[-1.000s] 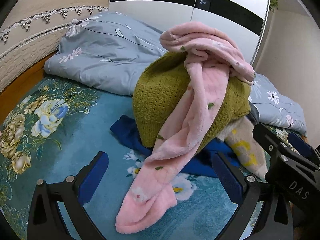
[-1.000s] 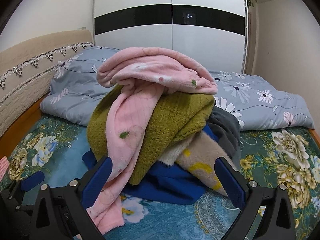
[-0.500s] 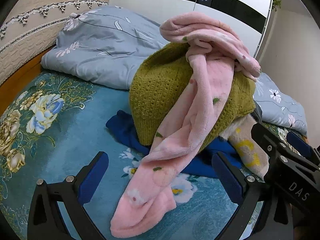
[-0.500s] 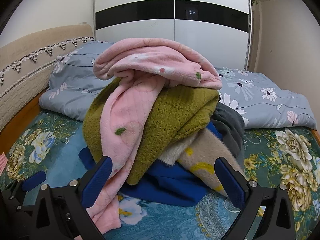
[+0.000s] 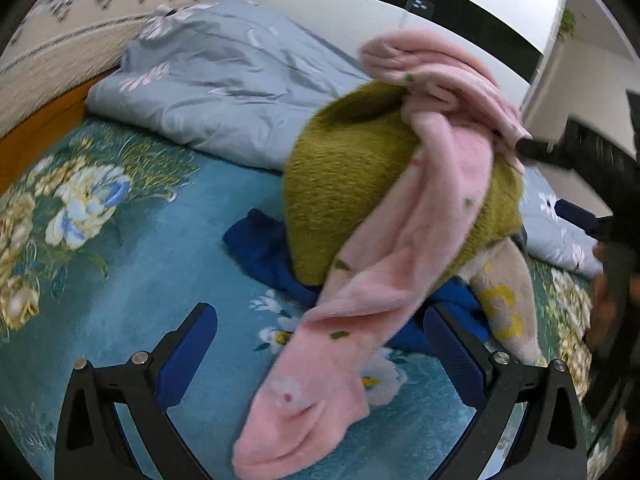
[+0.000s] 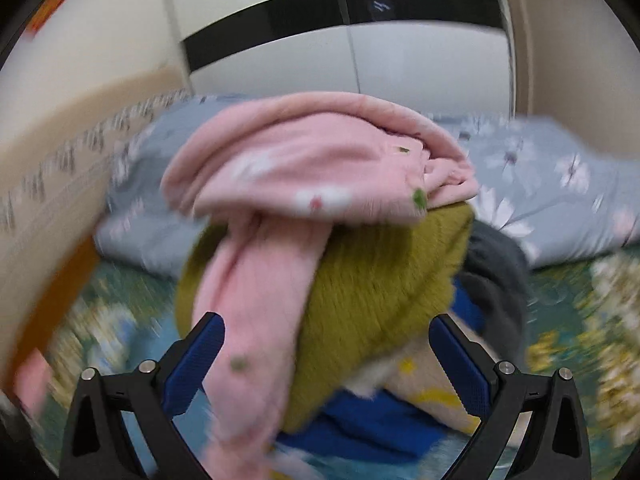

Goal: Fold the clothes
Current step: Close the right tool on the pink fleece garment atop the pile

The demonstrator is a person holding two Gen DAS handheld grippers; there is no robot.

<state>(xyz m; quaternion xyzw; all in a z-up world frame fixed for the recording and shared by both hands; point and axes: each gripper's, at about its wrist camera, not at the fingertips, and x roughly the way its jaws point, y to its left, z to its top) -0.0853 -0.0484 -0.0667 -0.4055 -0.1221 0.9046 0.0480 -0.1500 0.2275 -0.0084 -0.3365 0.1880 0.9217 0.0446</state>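
Note:
A heap of clothes lies on the bed. On top is a pink fleece garment, one leg of it trailing down to the bedspread. Under it are an olive knit sweater, a blue garment, a beige piece with yellow marks and a dark grey one. My left gripper is open, its fingers on either side of the pink leg's lower end. My right gripper is open, close in front of the heap, and its view is blurred.
The bed has a teal floral bedspread. A grey-blue floral duvet lies bunched behind the heap. A padded headboard runs along the left. A wardrobe stands at the back. The right gripper's body shows at the left view's right edge.
Both grippers have moved closer to the heap. The right gripper has risen and tilted, now blurred with motion. The clothes have not shifted.

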